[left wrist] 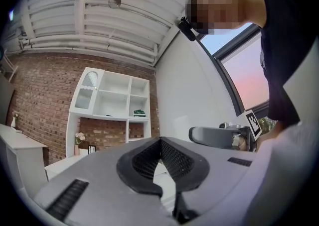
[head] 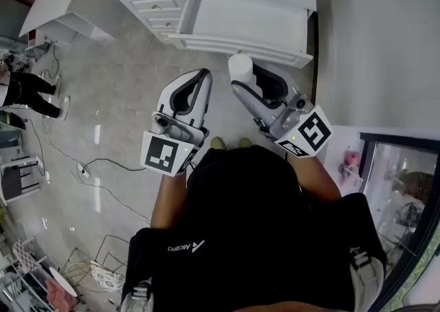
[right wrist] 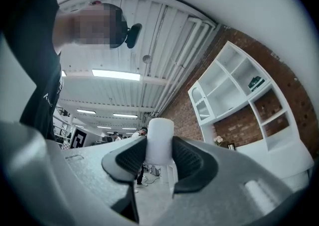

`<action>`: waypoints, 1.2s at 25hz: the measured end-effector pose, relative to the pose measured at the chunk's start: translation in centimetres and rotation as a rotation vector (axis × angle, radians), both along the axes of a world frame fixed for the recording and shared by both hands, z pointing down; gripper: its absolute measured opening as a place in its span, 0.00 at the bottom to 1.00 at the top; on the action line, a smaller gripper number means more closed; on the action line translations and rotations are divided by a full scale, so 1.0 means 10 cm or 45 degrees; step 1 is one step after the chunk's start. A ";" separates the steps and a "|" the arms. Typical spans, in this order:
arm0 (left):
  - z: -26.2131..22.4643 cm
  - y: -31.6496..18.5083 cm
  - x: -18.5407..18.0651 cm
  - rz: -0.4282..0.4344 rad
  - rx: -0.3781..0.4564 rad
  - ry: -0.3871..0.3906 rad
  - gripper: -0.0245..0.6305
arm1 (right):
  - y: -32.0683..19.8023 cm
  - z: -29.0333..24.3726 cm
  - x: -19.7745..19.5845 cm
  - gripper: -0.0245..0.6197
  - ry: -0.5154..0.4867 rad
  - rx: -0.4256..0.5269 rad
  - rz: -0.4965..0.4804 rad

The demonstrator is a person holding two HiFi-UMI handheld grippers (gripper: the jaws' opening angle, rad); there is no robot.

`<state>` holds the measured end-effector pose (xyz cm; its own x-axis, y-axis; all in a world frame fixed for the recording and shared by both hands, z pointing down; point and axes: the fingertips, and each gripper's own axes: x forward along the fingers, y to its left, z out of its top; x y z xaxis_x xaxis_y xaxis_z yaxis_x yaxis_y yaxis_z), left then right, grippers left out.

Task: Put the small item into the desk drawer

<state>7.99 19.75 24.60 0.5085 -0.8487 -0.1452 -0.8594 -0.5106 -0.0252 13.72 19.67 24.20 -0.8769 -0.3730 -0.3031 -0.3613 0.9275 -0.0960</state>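
My right gripper (head: 242, 78) is shut on a small white cylinder (head: 240, 67), upright between its dark pads. It hangs just in front of the white desk's pulled-out drawer (head: 240, 29). In the right gripper view the cylinder (right wrist: 160, 138) fills the gap of the right gripper (right wrist: 159, 151) and sticks out above the pads. My left gripper (head: 203, 78) is held beside it to the left, above the floor, shut with nothing in it. In the left gripper view the left gripper (left wrist: 160, 143) shows its pads meeting at the tips, and the right gripper (left wrist: 219, 135) shows at the right.
A stack of closed small drawers (head: 161, 12) sits at the desk's left. A second white desk (head: 62, 1) stands far left. A white wall (head: 378, 42) runs along the right. Cables (head: 89, 166) lie on the tiled floor. A white shelf unit (left wrist: 112, 95) hangs on the brick wall.
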 end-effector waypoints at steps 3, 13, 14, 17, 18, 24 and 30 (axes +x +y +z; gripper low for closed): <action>0.02 -0.05 0.05 -0.019 0.001 -0.010 0.04 | -0.04 0.02 0.05 0.29 -0.009 -0.004 -0.026; 0.14 -0.45 0.15 -0.080 -0.011 -0.021 0.04 | -0.49 0.19 0.22 0.29 0.003 -0.024 -0.054; 0.11 -0.50 0.12 -0.077 0.001 -0.011 0.04 | -0.53 0.18 0.18 0.29 0.008 -0.023 -0.052; 0.13 -0.66 -0.03 -0.076 0.012 -0.010 0.04 | -0.68 0.19 0.06 0.29 0.026 -0.018 -0.041; 0.15 -0.72 -0.09 -0.076 0.013 -0.010 0.04 | -0.74 0.20 0.00 0.29 0.034 -0.018 -0.035; 0.23 -1.21 -0.60 -0.061 -0.008 -0.030 0.04 | -1.23 0.24 -0.45 0.29 0.093 -0.043 0.002; 0.43 -1.91 -1.31 -0.017 -0.042 -0.029 0.04 | -1.92 0.47 -1.08 0.29 0.185 -0.118 0.065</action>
